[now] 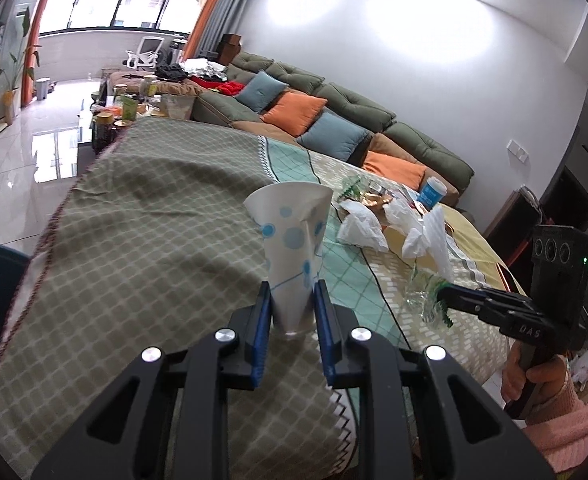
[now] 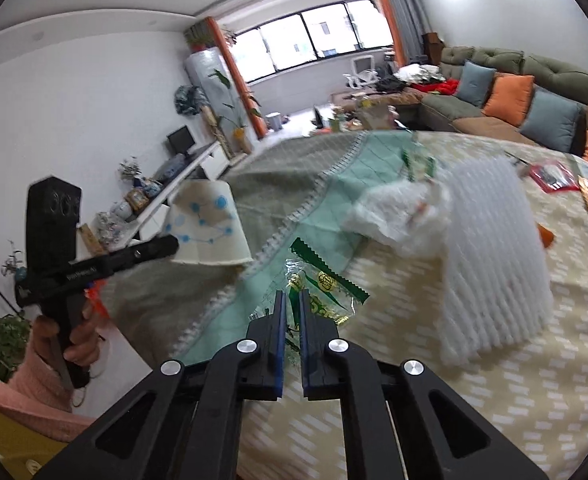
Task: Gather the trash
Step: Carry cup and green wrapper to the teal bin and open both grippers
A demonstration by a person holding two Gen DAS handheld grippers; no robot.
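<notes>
A paper cup (image 1: 294,236) is sitting between the left hand-held gripper's (image 1: 292,294) fingers, above the table (image 1: 134,240). To its right, a wrapper (image 2: 325,292) is lying in the right hand-held gripper (image 2: 292,300) (bags (image 1: 363,226) behind it), with the sofa (image 1: 373,120) standing beyond.

Bright daylight from window (image 1: 118,0), wall glare, fisheye edges, blurred foam net (image 2: 493,256)

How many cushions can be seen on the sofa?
5, in a row along the sofa: blue, orange, blue, orange, and a brown one behind that. Clutter at the far end may hide more.
</notes>
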